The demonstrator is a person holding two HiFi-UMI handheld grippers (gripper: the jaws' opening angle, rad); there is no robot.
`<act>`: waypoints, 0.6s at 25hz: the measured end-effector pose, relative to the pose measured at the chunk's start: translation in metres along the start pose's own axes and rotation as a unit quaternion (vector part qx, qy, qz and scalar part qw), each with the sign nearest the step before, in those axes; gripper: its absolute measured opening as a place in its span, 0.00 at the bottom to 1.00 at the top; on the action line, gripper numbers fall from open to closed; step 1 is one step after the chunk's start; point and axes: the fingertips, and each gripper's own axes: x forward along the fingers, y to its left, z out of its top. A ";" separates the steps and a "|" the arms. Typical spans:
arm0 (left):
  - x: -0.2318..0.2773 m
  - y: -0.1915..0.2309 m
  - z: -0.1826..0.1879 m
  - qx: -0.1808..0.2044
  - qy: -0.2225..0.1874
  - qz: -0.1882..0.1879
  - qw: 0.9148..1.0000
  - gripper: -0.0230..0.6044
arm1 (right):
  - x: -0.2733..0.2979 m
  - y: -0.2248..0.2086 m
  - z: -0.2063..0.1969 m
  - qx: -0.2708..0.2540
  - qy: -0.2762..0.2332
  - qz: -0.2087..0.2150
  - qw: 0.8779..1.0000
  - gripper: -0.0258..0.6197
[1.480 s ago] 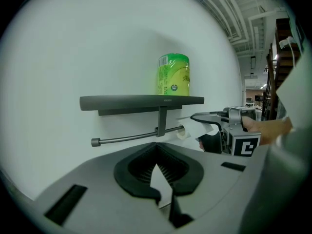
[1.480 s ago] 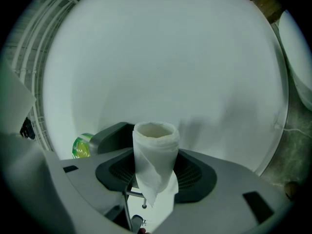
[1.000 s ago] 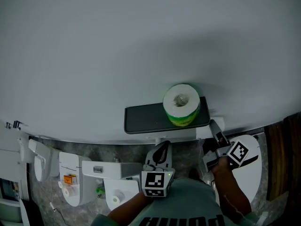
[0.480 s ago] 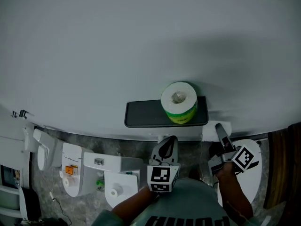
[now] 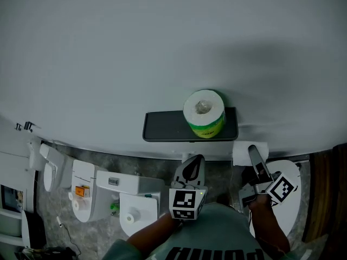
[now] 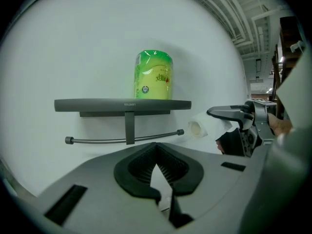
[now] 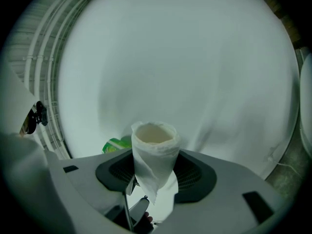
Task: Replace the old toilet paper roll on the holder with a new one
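A new roll in a green wrapper (image 5: pixel 204 114) (image 6: pixel 153 75) stands on the dark wall shelf (image 5: pixel 168 128) (image 6: pixel 97 105). The holder bar (image 6: pixel 107 140) under the shelf is bare. The old, nearly spent roll (image 5: pixel 245 152) (image 7: pixel 155 152) (image 6: pixel 199 127) is off the bar's right end, with my right gripper (image 5: pixel 251 151) (image 7: pixel 156 165) shut on it, a loose paper tail hanging down. My left gripper (image 5: pixel 191 166) (image 6: pixel 156 149) is below the shelf's middle, pointing at the wall, shut and empty.
The white wall (image 5: pixel 162 47) fills most of the view. White bathroom fixtures (image 5: pixel 87 199) stand on the floor at lower left, a white toilet lid (image 5: pixel 290 199) sits under my right arm, and a dark wooden edge (image 5: pixel 325 183) is at far right.
My right gripper has drifted a little right, away from the shelf's end, carrying the old roll. The left gripper has shifted slightly right and stays shut.
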 end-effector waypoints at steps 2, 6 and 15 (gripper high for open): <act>-0.002 0.002 0.005 0.002 -0.004 -0.003 1.000 0.05 | -0.003 0.010 -0.002 -0.015 -0.001 0.003 1.000 0.40; -0.007 0.010 0.012 0.007 -0.010 -0.011 1.000 0.05 | -0.005 0.031 -0.010 -0.027 -0.008 0.017 0.999 0.40; -0.030 0.048 0.016 0.004 -0.021 -0.011 1.000 0.05 | 0.008 0.085 -0.064 -0.096 0.038 0.049 0.993 0.40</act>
